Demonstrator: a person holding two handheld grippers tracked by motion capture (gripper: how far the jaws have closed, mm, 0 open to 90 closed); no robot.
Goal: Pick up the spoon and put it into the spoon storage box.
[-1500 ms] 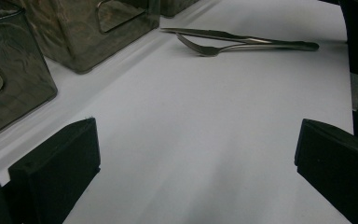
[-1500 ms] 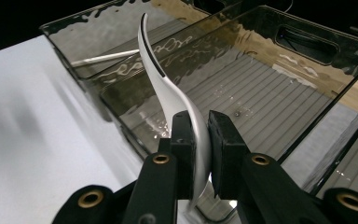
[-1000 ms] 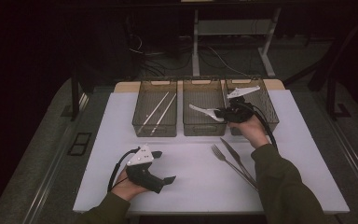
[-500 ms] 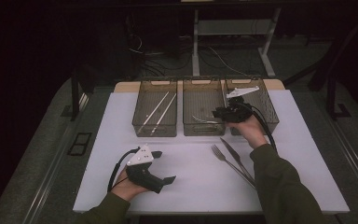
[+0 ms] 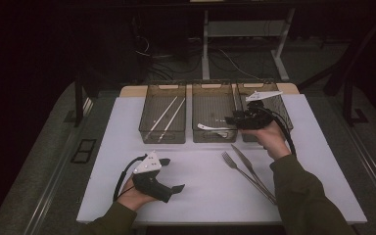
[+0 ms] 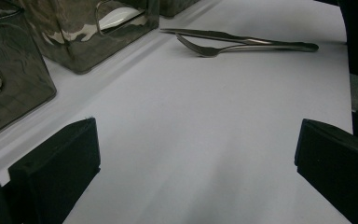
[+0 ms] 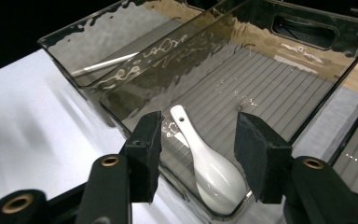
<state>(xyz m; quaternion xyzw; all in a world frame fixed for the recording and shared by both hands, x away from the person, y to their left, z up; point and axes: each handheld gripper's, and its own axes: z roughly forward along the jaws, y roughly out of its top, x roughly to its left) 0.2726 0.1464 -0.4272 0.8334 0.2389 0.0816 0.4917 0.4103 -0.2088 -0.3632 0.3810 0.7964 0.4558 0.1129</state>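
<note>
Spoon [image 7: 209, 170] now lies released in middle bin [image 5: 214, 138]; right tongs [image 7: 196, 158] just opened, empty; left tongs [image 6: 191, 168] spread, idle.

Room dim overall; the high view falls off to near black beyond the white rectangular worktop [image 5: 318, 161], which is the one bright area. Light comes from above: short soft shadows lie under the steel fork [image 5: 235, 165] and beside the smoky translucent plastic bins [image 5: 162, 137]. High view soft and grainy, fine detail lost. Both gripper views are sharper. Rippled glare runs along the bin walls [image 7: 177, 51]; the glossy white ceramic spoon [image 7: 209, 172] carries a soft highlight. Nearest tongs pads slightly out of focus.
</note>
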